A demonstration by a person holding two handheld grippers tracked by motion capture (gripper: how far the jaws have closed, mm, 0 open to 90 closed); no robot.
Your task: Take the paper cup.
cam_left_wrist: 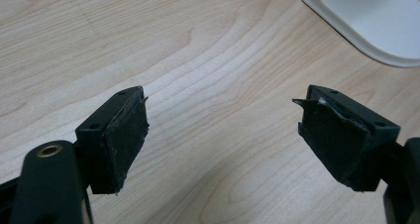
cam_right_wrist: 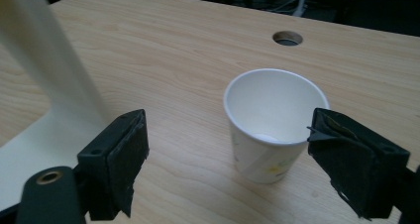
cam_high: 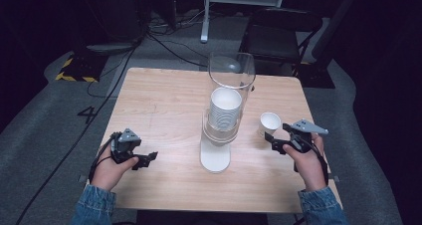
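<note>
Cup stands upright and empty on the table, on its right half, just ahead of the right gripper. In the right gripper view the cup sits between the two jaws but toward the right one: its rim is just beside or touching that pad, I cannot tell which, and the left pad is well clear of it. The jaws stand wide apart and hold nothing. A round hole in the tabletop lies beyond the cup.

To the cup's left is the dispenser, at the middle of the table: a clear tube with a stack of white cups showing inside it, set on a white base. The base and its white post fill the left edge of the right gripper view.

The left gripper is near the table's front left, well apart from the cup. Its jaws are spread wide over bare wood, with nothing between them, and a corner of the base shows ahead.

Both hands wear denim sleeves. A chair stands beyond the table.
</note>
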